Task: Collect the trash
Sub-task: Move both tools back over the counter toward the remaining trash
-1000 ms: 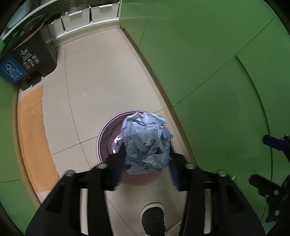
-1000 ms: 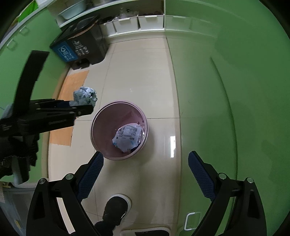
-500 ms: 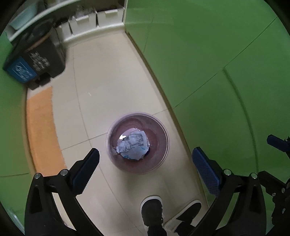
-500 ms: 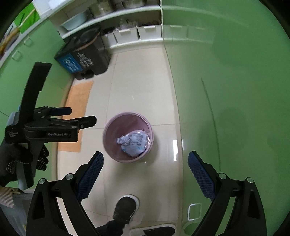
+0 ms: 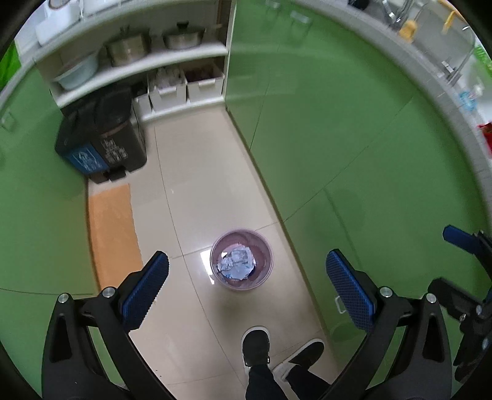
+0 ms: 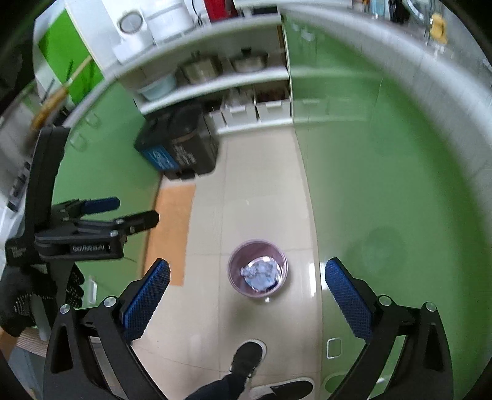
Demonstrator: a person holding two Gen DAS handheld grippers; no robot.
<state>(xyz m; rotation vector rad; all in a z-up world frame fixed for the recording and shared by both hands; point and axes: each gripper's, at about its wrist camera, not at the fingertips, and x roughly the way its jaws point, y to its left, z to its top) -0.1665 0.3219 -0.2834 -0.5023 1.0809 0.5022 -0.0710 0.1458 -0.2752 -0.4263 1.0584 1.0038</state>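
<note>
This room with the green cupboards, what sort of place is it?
Most likely a home kitchen. Metal pots sit on an open shelf, a countertop with a tap runs above the green cabinets, and a sorting bin stands on the tiled floor.

Glossy kitchen, matt black claws

My left gripper (image 5: 246, 283) and right gripper (image 6: 246, 287) are matt black plastic with dimpled blue pads (image 5: 146, 289). Low in the frame, the pale floor tiles (image 5: 196, 190) shine with glare, the green cabinet fronts (image 5: 353, 129) look smooth and glossy, the pink plastic bin (image 5: 242, 260) holds crumpled paper (image 5: 236, 264), and the orange mat (image 5: 110, 230) at left looks like cloth.
</note>
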